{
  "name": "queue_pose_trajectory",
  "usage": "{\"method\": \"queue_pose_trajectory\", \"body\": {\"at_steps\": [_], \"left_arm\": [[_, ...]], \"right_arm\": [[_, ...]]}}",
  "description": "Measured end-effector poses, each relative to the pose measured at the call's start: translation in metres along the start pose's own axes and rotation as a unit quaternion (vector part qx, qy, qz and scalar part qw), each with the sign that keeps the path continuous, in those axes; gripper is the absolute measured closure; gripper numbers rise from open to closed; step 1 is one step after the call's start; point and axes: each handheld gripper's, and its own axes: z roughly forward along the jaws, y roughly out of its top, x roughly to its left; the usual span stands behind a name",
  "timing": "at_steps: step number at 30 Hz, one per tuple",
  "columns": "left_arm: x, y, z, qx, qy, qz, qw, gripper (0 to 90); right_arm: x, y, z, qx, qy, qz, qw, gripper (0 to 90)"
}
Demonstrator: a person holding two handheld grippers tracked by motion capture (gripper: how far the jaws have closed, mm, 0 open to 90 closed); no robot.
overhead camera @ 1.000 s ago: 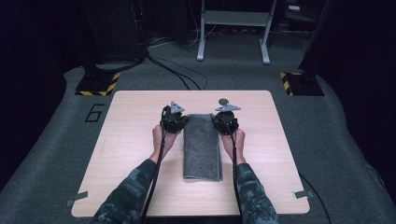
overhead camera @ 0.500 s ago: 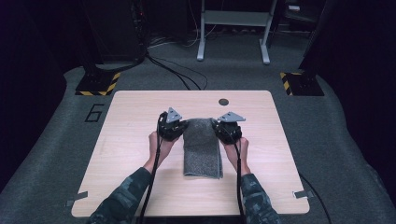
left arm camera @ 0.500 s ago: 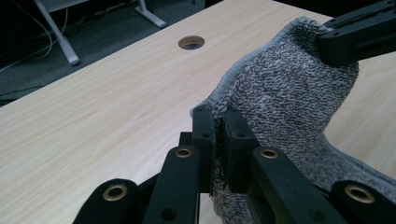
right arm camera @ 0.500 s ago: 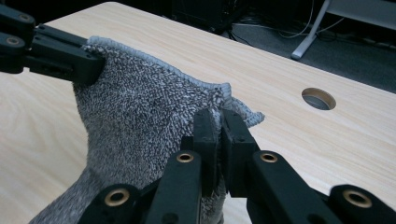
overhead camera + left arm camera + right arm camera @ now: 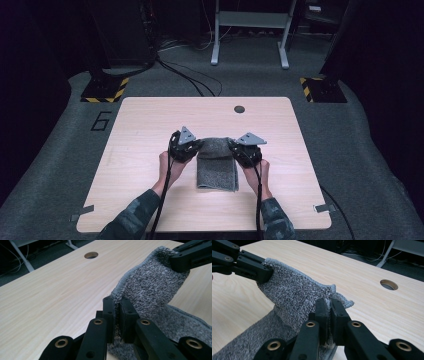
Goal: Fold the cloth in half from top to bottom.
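Counter (image 5: 150,130): a pale wood top that carries the work, with bare board on every side of both hand-held grippers.
Towel (image 5: 217,167): a grey, looped cloth lying as a narrow strip between the two hand-held grippers; its near end rests flat on the counter toward the person, and its far edge is lifted off the board.
Left hand-held gripper (image 5: 115,311): clenched on the towel's left far corner, with the hemmed edge pinched between its jaws.
Right hand-held gripper (image 5: 329,308): clenched on the towel's right far corner, with the hem caught between its jaws in the same way.
Step in hand: likely folding the far half back over the near half, judging by the raised edge and the flat remainder.
Doing it well: keep both hand-held grippers level with each other and the same span apart, so the lifted edge stays taut and straight; bring it over until it lines up with the near hem, then lower it before letting go.
Risk: if one side leads, the fold will probably land skewed or the cloth will bunch in the middle.
Edges: the counter's near edge lies behind the hands, well apart from the towel.
Open room: wide bare wood outside each hand-held gripper and beyond them.
Round hole (image 5: 239,108): sits in the counter beyond the right hand-held gripper, well apart from the cloth.
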Motion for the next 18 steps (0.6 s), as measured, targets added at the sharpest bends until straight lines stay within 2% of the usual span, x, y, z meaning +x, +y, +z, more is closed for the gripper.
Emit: {"method": "queue_pose_trajectory", "body": {"at_steps": [10,14,18], "left_arm": [[-0.020,-0.022,-0.009,0.012,-0.008,0.020,0.9997,83.4],[-0.025,-0.031,-0.010,0.019,-0.015,0.018,0.9995,83.0],[-0.031,-0.041,-0.008,0.025,-0.025,0.018,0.9992,82.4]], "right_arm": [[0.014,-0.022,-0.011,0.003,0.010,-0.015,0.9998,84.8],[0.019,-0.032,-0.014,0.010,0.012,-0.022,0.9996,84.6],[0.021,-0.043,-0.016,0.018,0.016,-0.019,0.9995,83.9]]}}
